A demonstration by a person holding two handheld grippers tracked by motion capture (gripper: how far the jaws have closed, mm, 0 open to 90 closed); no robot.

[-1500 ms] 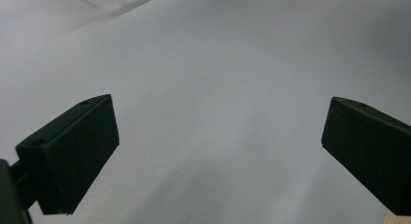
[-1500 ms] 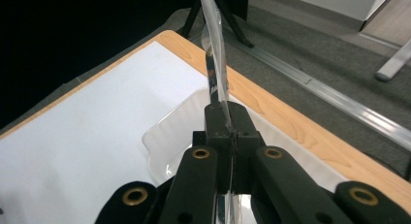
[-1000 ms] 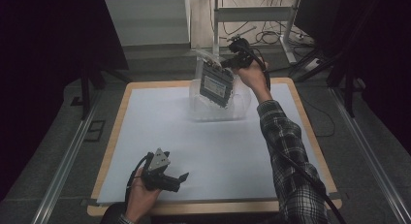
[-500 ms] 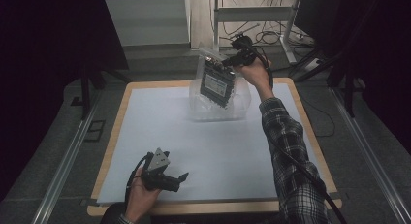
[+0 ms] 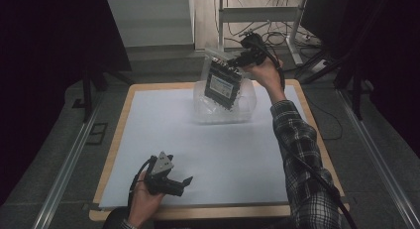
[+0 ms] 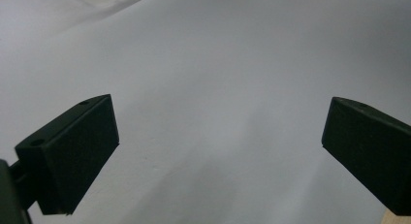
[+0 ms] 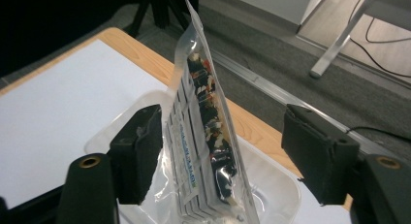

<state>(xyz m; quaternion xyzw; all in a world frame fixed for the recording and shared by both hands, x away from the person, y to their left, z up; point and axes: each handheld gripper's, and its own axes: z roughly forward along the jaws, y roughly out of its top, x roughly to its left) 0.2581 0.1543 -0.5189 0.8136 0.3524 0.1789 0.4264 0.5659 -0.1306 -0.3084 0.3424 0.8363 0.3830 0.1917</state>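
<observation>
Currently the right hand-held gripper sits at the far edge of the counter, jaws apart on either side of a clear pouch of dark circuit boards standing upright in a clear plastic tray. Left hand-held gripper rests near the front edge over white paper, jaws wide apart, nothing between them.

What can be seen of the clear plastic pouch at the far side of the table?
The clear plastic pouch is a sealed, glossy bag with a dark label and small mixed contents. It stands upright, edge-on between the right gripper's open jaws, its bottom inside a clear plastic tub. One jaw pad touches its side.
</observation>
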